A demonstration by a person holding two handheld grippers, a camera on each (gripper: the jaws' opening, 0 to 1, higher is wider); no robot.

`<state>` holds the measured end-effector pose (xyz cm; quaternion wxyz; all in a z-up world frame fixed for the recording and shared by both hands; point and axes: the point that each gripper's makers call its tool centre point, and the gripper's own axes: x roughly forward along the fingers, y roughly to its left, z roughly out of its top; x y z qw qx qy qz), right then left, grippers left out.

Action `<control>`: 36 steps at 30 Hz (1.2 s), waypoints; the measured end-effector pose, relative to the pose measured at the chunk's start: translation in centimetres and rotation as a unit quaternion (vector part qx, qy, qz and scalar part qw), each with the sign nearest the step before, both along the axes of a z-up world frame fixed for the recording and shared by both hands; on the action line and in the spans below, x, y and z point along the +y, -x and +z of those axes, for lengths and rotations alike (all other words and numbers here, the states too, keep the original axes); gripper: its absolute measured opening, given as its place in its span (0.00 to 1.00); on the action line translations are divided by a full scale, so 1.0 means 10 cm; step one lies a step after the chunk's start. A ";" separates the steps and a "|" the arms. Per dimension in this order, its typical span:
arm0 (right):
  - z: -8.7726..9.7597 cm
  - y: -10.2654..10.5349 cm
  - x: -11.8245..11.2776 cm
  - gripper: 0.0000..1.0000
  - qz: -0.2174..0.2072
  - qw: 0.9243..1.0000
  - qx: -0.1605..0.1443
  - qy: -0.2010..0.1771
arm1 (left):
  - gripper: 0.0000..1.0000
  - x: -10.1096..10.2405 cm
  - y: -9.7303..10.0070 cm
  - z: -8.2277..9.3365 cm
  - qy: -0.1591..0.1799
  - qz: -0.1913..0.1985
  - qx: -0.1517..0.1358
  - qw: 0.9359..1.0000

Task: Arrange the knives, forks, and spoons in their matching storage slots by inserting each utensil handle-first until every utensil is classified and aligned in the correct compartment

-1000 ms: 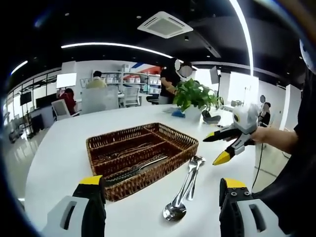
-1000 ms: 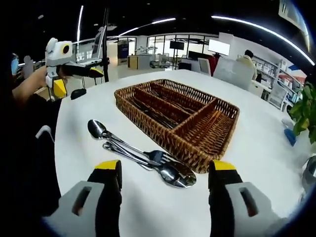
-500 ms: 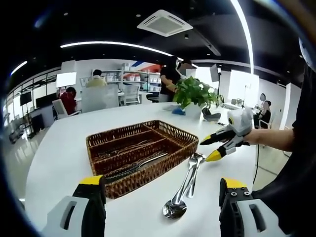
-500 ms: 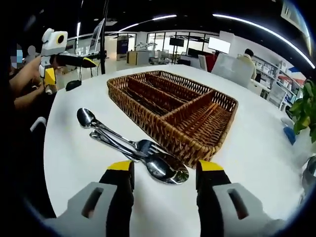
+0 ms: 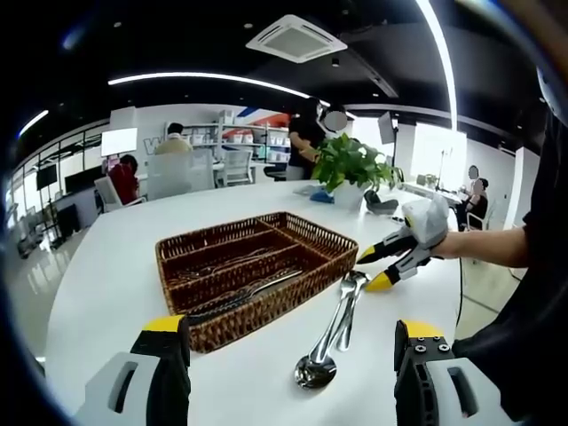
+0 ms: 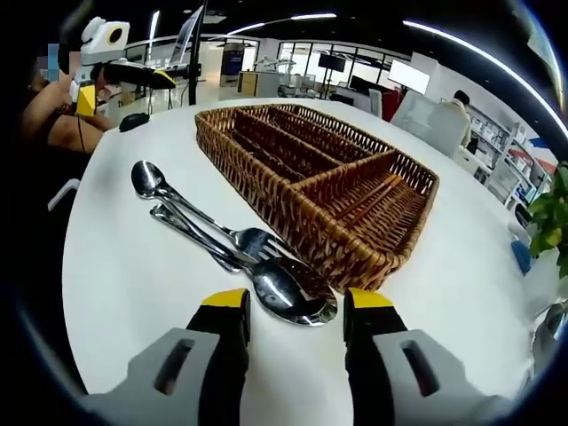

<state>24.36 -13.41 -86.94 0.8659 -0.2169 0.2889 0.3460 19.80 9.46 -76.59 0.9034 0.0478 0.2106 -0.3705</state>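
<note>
Spoons (image 6: 293, 293) and fork (image 6: 251, 240) lie on table (image 6: 124, 275) beside wicker tray (image 6: 355, 257); right gripper (image 6: 293, 306) released, jaws straddling spoon bowl; left gripper (image 5: 288, 335) released.

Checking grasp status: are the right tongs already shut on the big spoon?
No. The right tongs stand open just short of the spoon, which lies flat on the table.

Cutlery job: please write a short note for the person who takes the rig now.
Right gripper: open, empty, low over the spoon bowl nearest it.
Left gripper: open, empty, held back from the table.
Loose beside the basket: two spoons and a fork, lying together on the table.
Done: some cutlery already lies in the basket's long slots.
Left: sort these three into matching slots, handle first.
</note>
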 end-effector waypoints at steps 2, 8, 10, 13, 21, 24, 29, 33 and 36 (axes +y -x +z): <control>0.00 -0.02 0.01 0.39 0.005 1.000 -0.002 0.005 | 1.00 0.00 0.00 0.00 -0.001 0.000 0.001 1.000; 0.01 -0.03 0.08 0.28 0.020 1.000 -0.011 0.018 | 1.00 -0.01 0.01 -0.02 -0.001 -0.001 0.002 1.000; 0.03 -0.02 0.08 0.26 0.032 0.999 -0.023 0.038 | 1.00 -0.01 0.01 -0.02 -0.002 -0.003 0.003 1.000; 0.07 -0.01 0.10 0.20 0.048 0.996 -0.042 0.059 | 1.00 -0.01 0.01 -0.03 -0.003 -0.003 0.004 1.000; 0.12 0.01 0.10 0.11 0.102 0.980 -0.097 0.138 | 1.00 -0.02 0.01 -0.04 -0.006 -0.003 0.003 1.000; 0.14 0.01 0.11 0.09 0.117 0.974 -0.112 0.156 | 1.00 -0.01 0.02 -0.04 -0.006 -0.002 0.003 1.000; 0.17 0.01 0.12 0.06 0.138 0.966 -0.130 0.176 | 1.00 0.00 0.02 -0.02 -0.007 -0.001 0.002 1.000; 0.18 0.02 0.14 0.05 0.155 0.960 -0.138 0.190 | 1.00 0.00 0.02 -0.02 -0.008 0.000 0.001 1.000; 0.19 0.02 0.14 0.04 0.162 0.957 -0.142 0.196 | 1.00 0.00 0.03 -0.02 -0.009 -0.001 0.001 1.000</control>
